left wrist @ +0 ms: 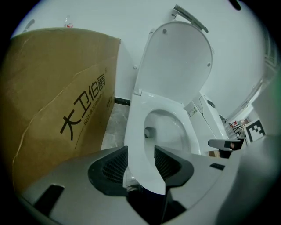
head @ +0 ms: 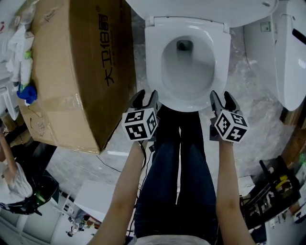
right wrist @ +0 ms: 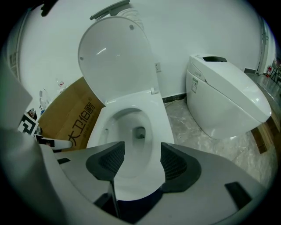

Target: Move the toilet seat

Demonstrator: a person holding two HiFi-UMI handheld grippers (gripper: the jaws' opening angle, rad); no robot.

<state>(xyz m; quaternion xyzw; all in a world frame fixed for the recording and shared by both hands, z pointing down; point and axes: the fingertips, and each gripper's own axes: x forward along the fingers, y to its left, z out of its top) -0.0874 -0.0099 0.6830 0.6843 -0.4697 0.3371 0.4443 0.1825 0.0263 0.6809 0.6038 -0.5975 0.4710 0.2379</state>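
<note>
A white toilet stands in front of me with its seat (head: 153,57) lying flat on the bowl and its lid (head: 201,9) raised against the wall. My left gripper (head: 146,98) hovers at the seat's front left edge. In the left gripper view the seat's rim (left wrist: 136,132) shows through the gap of the left gripper (left wrist: 140,165), whose pads are apart, so it is open. My right gripper (head: 221,99) is at the front right edge. In the right gripper view the right gripper (right wrist: 141,160) is open wide, with the seat's front (right wrist: 160,127) and the lid (right wrist: 116,61) beyond it.
A large cardboard box (head: 71,62) stands close on the toilet's left. A second white toilet (head: 291,57) sits to the right, on plastic sheeting. The person's jeans-clad legs (head: 181,167) stand right before the bowl. Tools and clutter (head: 272,191) lie at the lower right.
</note>
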